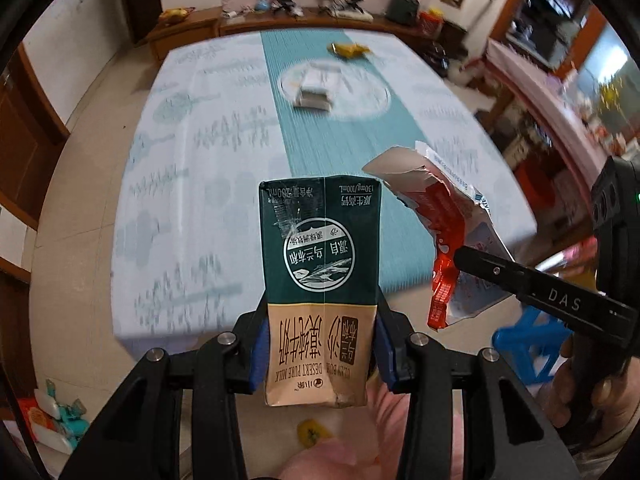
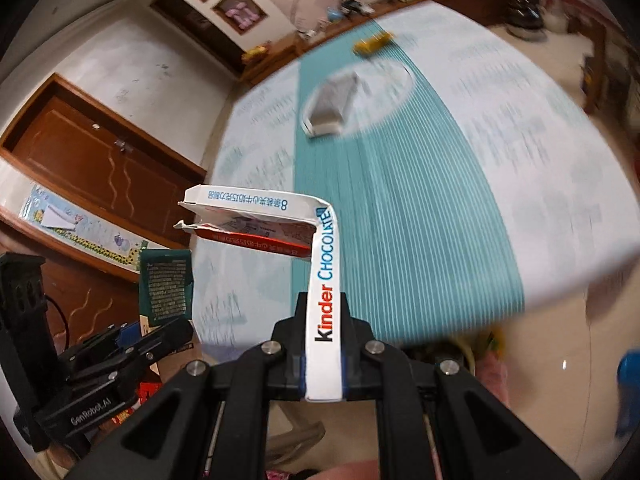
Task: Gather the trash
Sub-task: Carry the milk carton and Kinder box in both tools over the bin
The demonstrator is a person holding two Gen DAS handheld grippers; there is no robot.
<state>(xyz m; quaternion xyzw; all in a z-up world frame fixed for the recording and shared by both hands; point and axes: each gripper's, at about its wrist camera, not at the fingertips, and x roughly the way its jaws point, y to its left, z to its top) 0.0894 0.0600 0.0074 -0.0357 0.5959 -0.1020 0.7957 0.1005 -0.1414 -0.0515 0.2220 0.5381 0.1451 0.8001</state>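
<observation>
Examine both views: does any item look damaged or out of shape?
Yes. The chocolate box in the right gripper is torn open and flattened. The milk carton in the left gripper is dented at its corner.

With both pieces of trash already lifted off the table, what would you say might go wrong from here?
1. The right tongs pinch only a thin flap of the torn chocolate box; most of it hangs off to one side, so it may slip or tear.
2. The left tongs hold the milk carton near one end, so it could tilt out.
3. A white box and a yellow wrapper remain on the table and may be missed.
</observation>
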